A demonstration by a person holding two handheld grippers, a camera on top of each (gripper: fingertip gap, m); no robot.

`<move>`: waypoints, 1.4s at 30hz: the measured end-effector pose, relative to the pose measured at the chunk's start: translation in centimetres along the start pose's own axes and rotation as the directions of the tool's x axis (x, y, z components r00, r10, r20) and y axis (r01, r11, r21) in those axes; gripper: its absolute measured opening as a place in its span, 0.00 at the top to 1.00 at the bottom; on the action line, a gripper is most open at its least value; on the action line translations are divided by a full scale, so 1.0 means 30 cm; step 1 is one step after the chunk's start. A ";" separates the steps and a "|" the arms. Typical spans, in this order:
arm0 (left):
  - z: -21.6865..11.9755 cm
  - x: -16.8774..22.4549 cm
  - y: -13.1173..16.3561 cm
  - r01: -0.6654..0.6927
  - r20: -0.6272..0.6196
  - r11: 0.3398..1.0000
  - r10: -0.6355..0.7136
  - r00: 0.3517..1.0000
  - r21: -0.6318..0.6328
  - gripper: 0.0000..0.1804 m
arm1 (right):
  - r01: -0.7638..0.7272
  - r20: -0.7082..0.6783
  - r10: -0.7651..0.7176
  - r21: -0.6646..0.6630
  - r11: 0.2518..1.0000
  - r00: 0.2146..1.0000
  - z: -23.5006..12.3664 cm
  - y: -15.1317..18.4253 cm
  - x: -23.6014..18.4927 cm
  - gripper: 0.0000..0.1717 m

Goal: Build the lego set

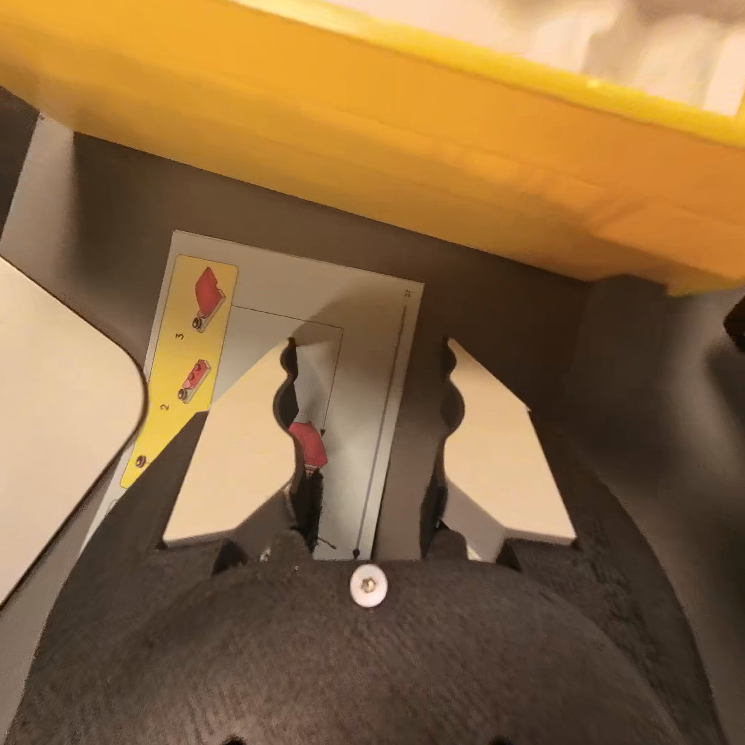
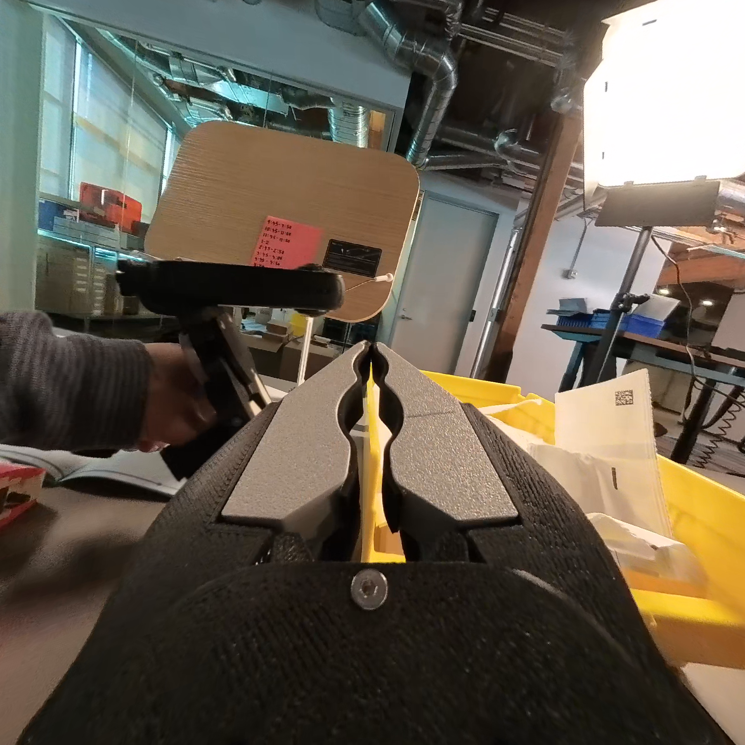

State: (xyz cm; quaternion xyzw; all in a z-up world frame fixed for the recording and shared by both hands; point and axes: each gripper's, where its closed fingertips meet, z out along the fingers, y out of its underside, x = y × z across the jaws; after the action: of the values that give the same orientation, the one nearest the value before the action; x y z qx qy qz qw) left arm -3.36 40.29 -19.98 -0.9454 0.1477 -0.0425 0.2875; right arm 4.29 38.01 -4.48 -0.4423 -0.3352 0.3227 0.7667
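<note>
Left claw [image 1: 369, 342]: spread, holding nothing, over a booklet page [image 1: 282, 363]; yellow bin [image 1: 363, 141] at 12 o'clock.
Right claw [image 2: 371, 346]: fingertips pressed together, bare, above the bin's rim [image 2: 504, 387].

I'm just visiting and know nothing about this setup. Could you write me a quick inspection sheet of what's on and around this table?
Surface: dark tabletop.
Job's things: printed instruction sheet lying flat; yellow bin of white paper bags.
Clutter: open booklet; red box at the edge.
Grippers: left gripper open above the sheet, holding nothing; right gripper shut, tips meeting over the bin.
Cables: black cord by a far table.
Surroundings: wooden board, studio light, ceiling ducts.
</note>
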 end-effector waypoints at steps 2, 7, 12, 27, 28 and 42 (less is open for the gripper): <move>0.003 -0.012 -0.006 0.006 0.003 1.000 -0.006 1.000 0.000 0.64 | -0.006 -0.002 0.006 0.001 1.000 1.000 -0.002 0.000 0.003 1.00; -0.002 -0.040 -0.005 0.023 -0.018 1.000 -0.023 1.000 0.016 0.74 | -0.026 -0.010 0.026 -0.007 1.000 1.000 -0.001 0.008 0.013 1.00; -0.009 -0.053 -0.008 0.093 -0.081 0.994 -0.089 0.993 0.053 0.80 | -0.033 -0.007 0.033 -0.010 0.999 0.999 0.001 0.010 0.012 1.00; -0.097 -0.059 0.130 -0.150 0.023 0.971 0.156 0.987 -0.184 0.57 | -0.051 -0.003 0.051 -0.021 0.998 0.999 0.005 0.021 0.013 1.00; -0.102 -0.061 0.137 -0.160 0.027 0.967 0.169 0.985 -0.197 0.57 | -0.052 -0.003 0.052 -0.023 0.998 0.999 0.006 0.022 0.013 1.00; -0.181 -0.088 0.174 -0.185 0.084 0.955 0.209 0.974 -0.231 0.67 | -0.072 0.030 0.074 -0.048 0.996 0.997 0.011 0.037 -0.002 1.00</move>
State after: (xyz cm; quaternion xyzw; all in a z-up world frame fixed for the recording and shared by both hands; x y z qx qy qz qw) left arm -8.09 34.10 -18.37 -0.9529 0.2295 0.0544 0.1906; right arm 3.77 38.57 -5.36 -0.4668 -0.3383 0.3497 0.7385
